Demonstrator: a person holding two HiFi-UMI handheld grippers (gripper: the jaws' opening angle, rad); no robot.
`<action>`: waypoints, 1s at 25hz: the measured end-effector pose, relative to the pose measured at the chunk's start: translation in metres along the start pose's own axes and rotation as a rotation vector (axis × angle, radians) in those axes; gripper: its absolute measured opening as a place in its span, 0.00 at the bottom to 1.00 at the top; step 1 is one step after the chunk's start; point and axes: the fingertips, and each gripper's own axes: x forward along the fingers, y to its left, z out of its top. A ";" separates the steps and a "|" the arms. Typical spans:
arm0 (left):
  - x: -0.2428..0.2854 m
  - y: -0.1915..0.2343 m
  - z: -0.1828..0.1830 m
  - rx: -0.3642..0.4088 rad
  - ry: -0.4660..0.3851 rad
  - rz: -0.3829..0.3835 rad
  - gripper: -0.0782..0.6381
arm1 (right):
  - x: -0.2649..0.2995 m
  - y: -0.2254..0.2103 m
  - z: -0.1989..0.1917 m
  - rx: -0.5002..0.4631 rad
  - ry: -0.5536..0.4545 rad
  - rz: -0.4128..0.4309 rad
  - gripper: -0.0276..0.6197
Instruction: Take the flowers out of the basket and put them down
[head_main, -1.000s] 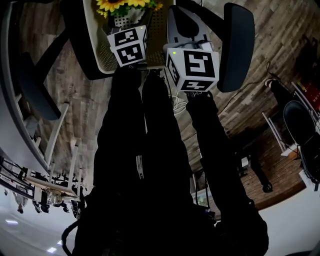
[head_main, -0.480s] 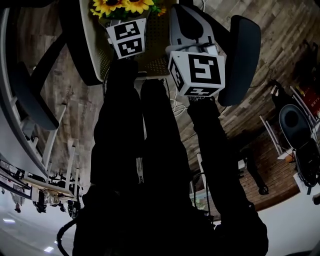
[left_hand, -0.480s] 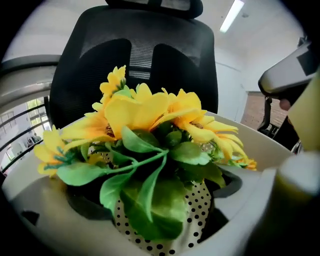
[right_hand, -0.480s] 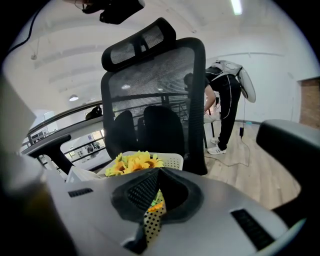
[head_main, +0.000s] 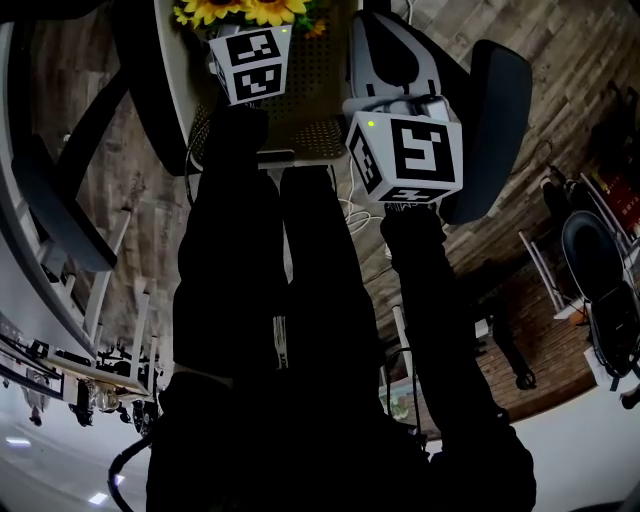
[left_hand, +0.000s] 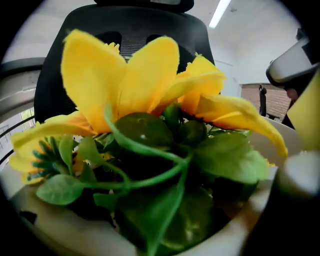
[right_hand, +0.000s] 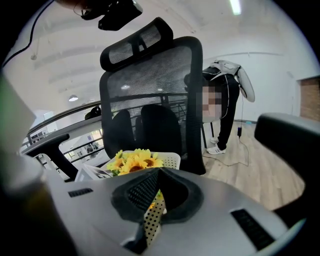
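Yellow sunflowers (head_main: 240, 10) with green leaves stand in a white perforated basket (head_main: 315, 90) on an office chair seat. My left gripper (head_main: 247, 45) reaches right up to them. In the left gripper view the flowers (left_hand: 145, 85) fill the picture above the basket's rim (left_hand: 60, 235). Its jaws are opening, the blooms and leaves lie in front of them, and no pad shows pressing. My right gripper (head_main: 385, 40) lies at the basket's right side. Its grey jaws (right_hand: 156, 200) stand almost together. A strip of perforated wall shows in the slit; I cannot tell whether it is pinched. Beyond are the flowers (right_hand: 134, 161).
A black mesh backrest (right_hand: 150, 100) rises behind the basket. Black armrests (head_main: 495, 120) (head_main: 60, 200) flank the seat. A person (right_hand: 227, 110) stands on the wooden floor beyond. Another chair (head_main: 600, 260) is at the right. Dark sleeves (head_main: 300, 350) fill the lower middle.
My left gripper has moved forward, closer to the flowers. The right gripper has stayed beside the basket, shifting only slightly in the picture.
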 end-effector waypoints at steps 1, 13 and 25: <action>0.001 0.002 -0.001 0.003 0.003 0.002 0.91 | 0.001 0.000 0.000 0.000 -0.001 -0.001 0.06; 0.012 0.004 -0.006 -0.023 0.023 -0.010 0.93 | -0.005 -0.004 -0.006 0.009 -0.016 -0.009 0.06; 0.004 0.009 0.013 -0.060 -0.097 -0.037 0.93 | -0.019 0.016 -0.016 -0.007 -0.030 -0.013 0.06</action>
